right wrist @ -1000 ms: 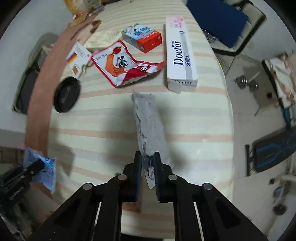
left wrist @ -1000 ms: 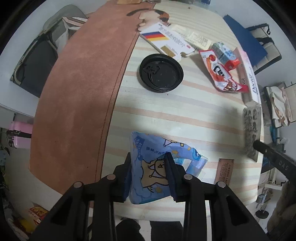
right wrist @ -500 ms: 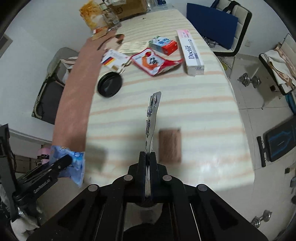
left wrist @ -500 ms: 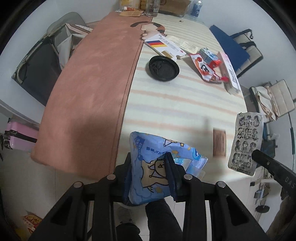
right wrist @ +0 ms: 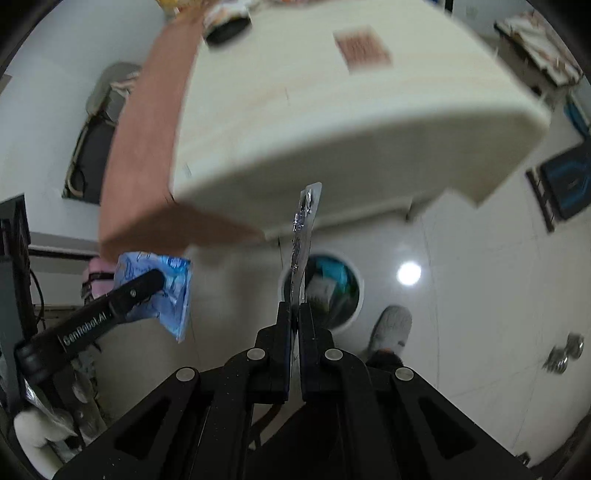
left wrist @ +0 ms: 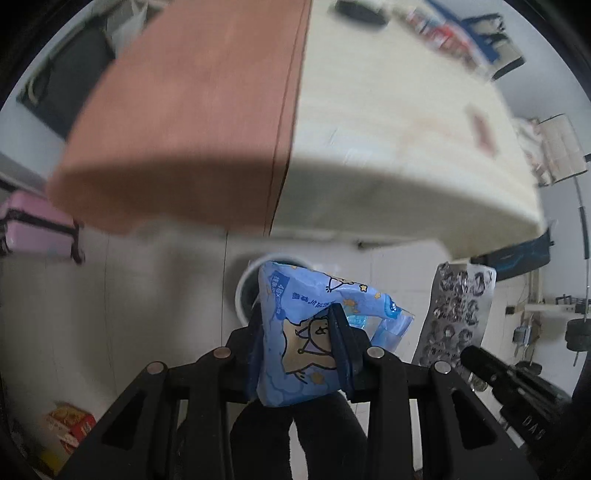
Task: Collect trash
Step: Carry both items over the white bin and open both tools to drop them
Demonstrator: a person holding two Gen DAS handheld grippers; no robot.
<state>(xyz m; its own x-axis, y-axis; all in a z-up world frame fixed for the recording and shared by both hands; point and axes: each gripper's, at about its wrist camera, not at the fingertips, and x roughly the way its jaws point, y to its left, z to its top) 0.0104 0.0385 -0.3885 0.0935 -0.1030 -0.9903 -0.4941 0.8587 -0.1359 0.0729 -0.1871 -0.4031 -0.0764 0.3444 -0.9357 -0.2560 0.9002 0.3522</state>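
My left gripper [left wrist: 300,325] is shut on a crumpled blue tissue pack [left wrist: 310,332] with a cartoon print, held over the floor just off the table's front edge. Behind the pack shows part of a round white trash bin [left wrist: 243,291]. My right gripper [right wrist: 294,310] is shut on a silver blister sheet [right wrist: 301,236], seen edge-on, above the same trash bin [right wrist: 352,284], which holds several scraps. In the left wrist view the blister sheet [left wrist: 456,306] hangs flat at the right. The right wrist view shows the tissue pack [right wrist: 166,284] at the left.
The table [left wrist: 388,155] with its brown runner [left wrist: 192,122] lies behind both grippers; a black lid [right wrist: 225,27] and a small brown card [right wrist: 362,48] rest on it. A pink case [left wrist: 33,225] stands at the left. A person's grey slipper [right wrist: 393,328] is beside the bin.
Both grippers have drawn back off the table and sunk over the floor, each carrying its item. The trash bin has come into view beneath them.
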